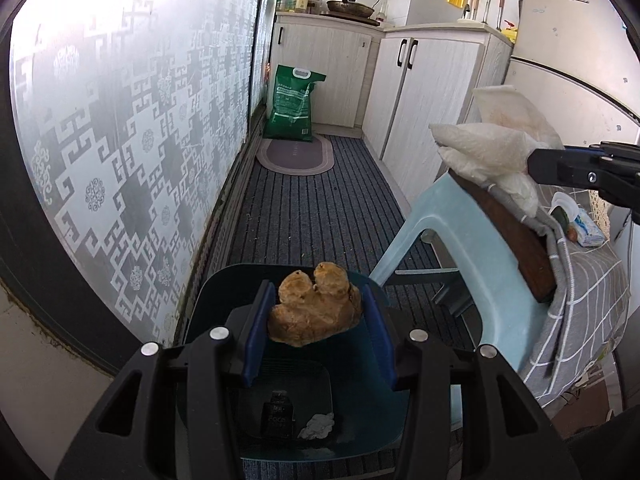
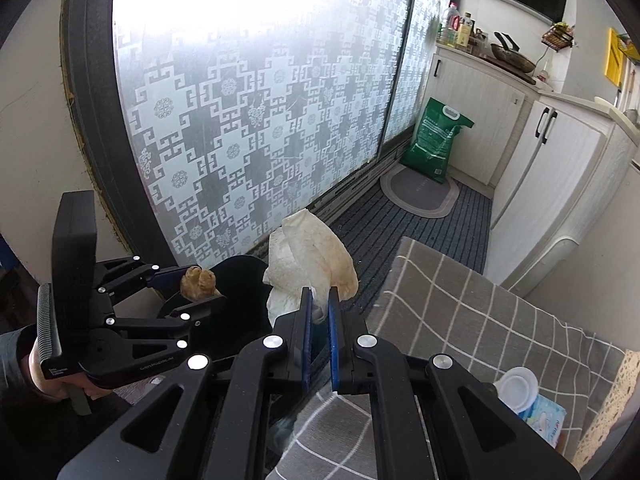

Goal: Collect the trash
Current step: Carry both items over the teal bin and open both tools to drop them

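Note:
My left gripper (image 1: 316,312) is shut on a knobbly brown ginger root (image 1: 314,314) and holds it over a dark teal trash bin (image 1: 360,412) on the floor. A crumpled white tissue (image 1: 317,426) lies in the bin's bottom. My right gripper (image 2: 320,304) is shut on a stained white paper napkin (image 2: 308,260), held up beside the bin (image 2: 244,292). In the left wrist view the napkin (image 1: 488,148) and right gripper (image 1: 532,166) show at right. In the right wrist view the left gripper (image 2: 204,288) with the ginger (image 2: 198,280) shows at left.
A light blue plastic chair (image 1: 452,240) stands right of the bin, next to a surface with a grey checked cloth (image 2: 472,320) bearing a wet-wipes pack (image 2: 532,404). A frosted patterned sliding door (image 1: 120,140) is at left. A green sack (image 1: 292,104), oval mat (image 1: 296,156) and white cabinets (image 1: 420,92) lie beyond.

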The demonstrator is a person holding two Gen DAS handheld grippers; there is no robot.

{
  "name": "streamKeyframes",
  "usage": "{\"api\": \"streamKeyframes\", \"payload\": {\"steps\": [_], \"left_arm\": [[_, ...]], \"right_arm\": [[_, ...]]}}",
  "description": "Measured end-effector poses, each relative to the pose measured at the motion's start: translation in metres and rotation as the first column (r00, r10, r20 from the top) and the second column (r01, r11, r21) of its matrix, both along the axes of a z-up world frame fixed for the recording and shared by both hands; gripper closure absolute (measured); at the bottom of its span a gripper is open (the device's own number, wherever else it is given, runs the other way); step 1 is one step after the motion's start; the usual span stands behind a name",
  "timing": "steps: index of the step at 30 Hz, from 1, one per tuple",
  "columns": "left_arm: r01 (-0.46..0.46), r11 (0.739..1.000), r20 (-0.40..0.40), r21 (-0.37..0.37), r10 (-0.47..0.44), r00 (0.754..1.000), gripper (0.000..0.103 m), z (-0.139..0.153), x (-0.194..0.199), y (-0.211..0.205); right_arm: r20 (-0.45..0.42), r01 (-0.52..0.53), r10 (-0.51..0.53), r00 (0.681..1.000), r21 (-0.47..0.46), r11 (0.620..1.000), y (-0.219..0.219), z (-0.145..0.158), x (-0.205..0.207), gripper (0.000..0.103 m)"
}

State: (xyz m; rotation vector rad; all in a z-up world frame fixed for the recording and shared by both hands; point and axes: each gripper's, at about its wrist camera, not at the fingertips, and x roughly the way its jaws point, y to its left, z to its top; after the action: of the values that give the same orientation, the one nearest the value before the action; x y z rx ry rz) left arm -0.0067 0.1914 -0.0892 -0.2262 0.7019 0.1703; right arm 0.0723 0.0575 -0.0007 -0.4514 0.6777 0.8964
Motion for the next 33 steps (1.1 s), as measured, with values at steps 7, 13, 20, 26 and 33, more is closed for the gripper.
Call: {"api": "streamKeyframes", "payload": {"steps": [7,13,20,26,33], "left_arm": [[-0.016,1.000,-0.095,-0.027,0.013,0.995,0.055,-0.033,0.004,0.012],[-0.025,0.999,-0.173,-0.019,0.021,0.985,0.055,-0.060,0.009,0.017],[-0.014,0.999,-0.254,-0.034,0.005,0.967,0.055,-0.082,0.014,0.018],[-0.014,0.999,-0.337,-0.036,0.001,0.941,0.055,-0.105,0.018,0.020],[-0.026,0.999,-0.318,-0.020,0.018,0.948,0.050,-0.104,0.010,0.024]], "right_arm": [[-0.053,-0.002,-0.002,0.999,-0.089,0.996,0.023,-0.022,-0.002,0.096],[-0.100,-0.001,-0.016,0.995,-0.166,0.986,0.038,-0.047,-0.006,0.096],[-0.125,-0.012,-0.020,0.992,-0.256,0.966,0.055,-0.075,-0.013,0.096],[-0.136,-0.016,-0.028,0.990,-0.311,0.950,0.067,-0.095,-0.019,0.096],[-0.160,-0.021,-0.032,0.987,-0.323,0.946,0.076,-0.109,-0.018,0.096]]}}
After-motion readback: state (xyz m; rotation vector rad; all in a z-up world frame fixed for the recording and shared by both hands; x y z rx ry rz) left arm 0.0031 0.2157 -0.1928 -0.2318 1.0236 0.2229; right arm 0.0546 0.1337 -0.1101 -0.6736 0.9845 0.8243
